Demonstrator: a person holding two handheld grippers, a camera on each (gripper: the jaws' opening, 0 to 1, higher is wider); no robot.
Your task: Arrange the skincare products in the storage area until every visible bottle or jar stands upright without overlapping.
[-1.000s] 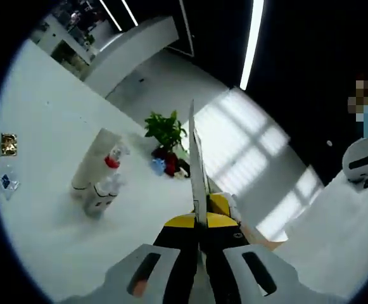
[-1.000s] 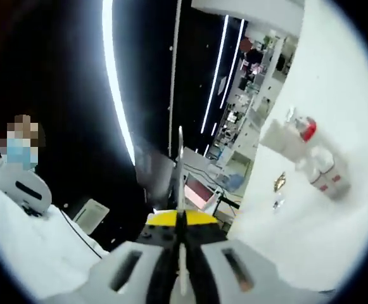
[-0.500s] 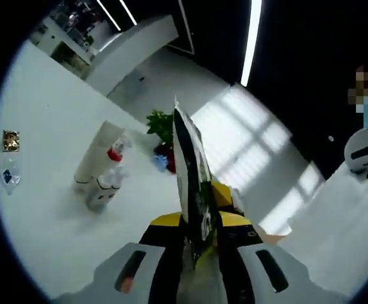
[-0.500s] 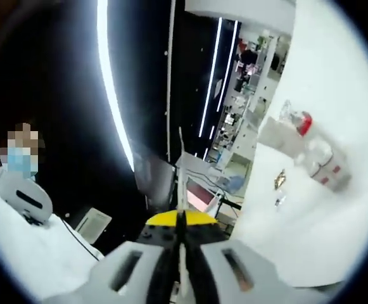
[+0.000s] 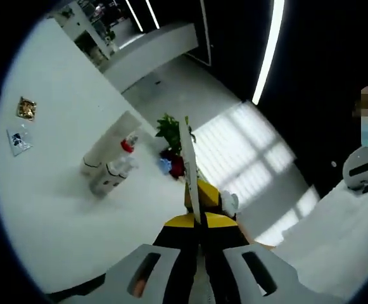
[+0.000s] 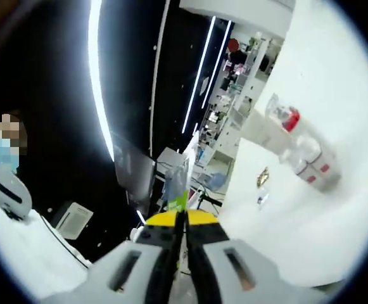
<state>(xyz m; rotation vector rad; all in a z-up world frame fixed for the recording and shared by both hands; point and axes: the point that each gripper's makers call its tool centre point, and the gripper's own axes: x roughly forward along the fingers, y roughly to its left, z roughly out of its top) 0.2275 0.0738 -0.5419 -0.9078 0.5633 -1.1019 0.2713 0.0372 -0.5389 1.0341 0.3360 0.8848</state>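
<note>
both grippers, left (image 5: 193,209) and right (image 6: 178,218), pinch thin flat sachets, held well clear of the bottles (image 5: 111,166) clustered upright on the white table (image 5: 50,215). carelessly landing a sachet could topple them.

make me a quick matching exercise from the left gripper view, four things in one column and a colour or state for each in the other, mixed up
Things:
1. left gripper
2. potted plant
3. small sachet
4. cap on the clear bottle

Colour or state:
A. red
B. gold, lying flat on the white table
C. green leaves
D. shut on a thin flat packet

Right pairs: 1-D, 2-C, 3-B, 4-A
</note>
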